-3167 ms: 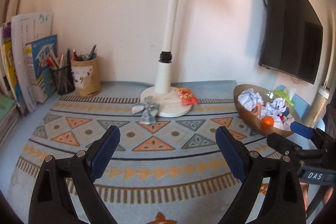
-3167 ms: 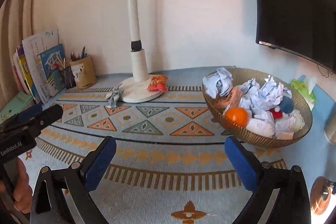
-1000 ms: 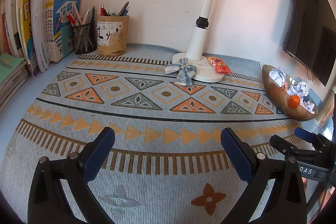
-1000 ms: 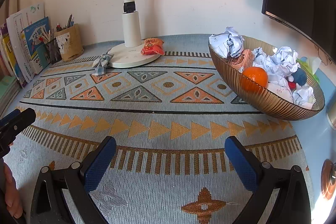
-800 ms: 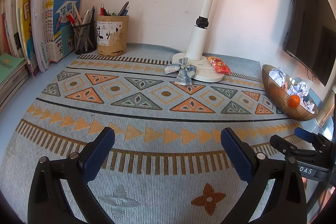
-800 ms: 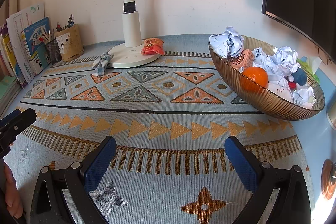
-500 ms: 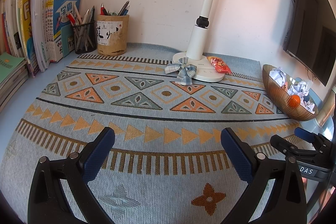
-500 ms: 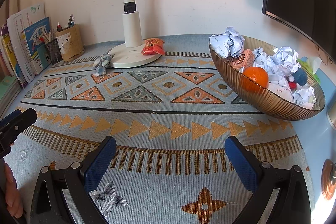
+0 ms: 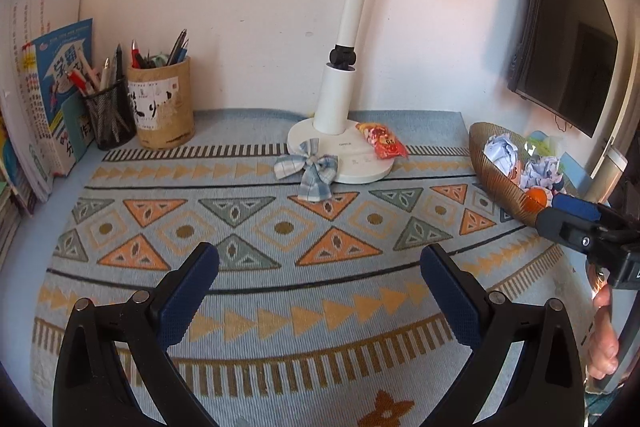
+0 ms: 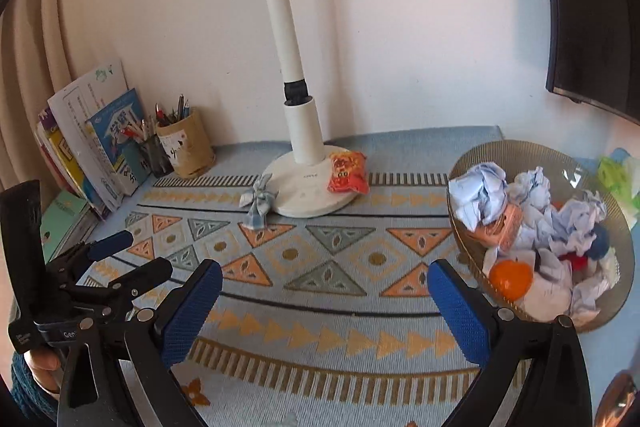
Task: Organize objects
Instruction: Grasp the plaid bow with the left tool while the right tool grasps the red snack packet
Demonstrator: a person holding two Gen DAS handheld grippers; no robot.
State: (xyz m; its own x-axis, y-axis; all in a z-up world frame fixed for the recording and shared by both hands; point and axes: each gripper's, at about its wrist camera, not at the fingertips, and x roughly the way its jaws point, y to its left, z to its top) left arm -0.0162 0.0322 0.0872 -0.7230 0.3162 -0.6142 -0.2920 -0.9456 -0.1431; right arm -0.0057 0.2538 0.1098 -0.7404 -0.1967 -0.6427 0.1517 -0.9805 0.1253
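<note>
A blue checked cloth bow (image 9: 309,171) (image 10: 258,201) lies against the front left of the white lamp base (image 9: 352,163) (image 10: 308,195). A red and orange snack packet (image 9: 382,145) (image 10: 347,172) rests on the base's right side. At the right stands a brown ribbed bowl (image 9: 490,177) (image 10: 466,247) with crumpled paper, an orange and small items. My left gripper (image 9: 320,269) hovers open over the patterned mat, well short of the bow. Beside the bowl my right gripper (image 10: 320,287) is open too, nothing between its fingers.
Two pen holders (image 9: 160,107) (image 10: 186,147) and upright books (image 9: 44,87) (image 10: 92,147) fill the back left corner. A dark monitor (image 9: 568,39) hangs at the right. The woven mat (image 9: 280,227) covers the desk. A green tissue pack (image 10: 618,175) lies behind the bowl.
Both grippers have moved forward and lifted, so the lamp base, bow and packet look nearer. Both stay open. Each gripper now shows more in the other's view.
</note>
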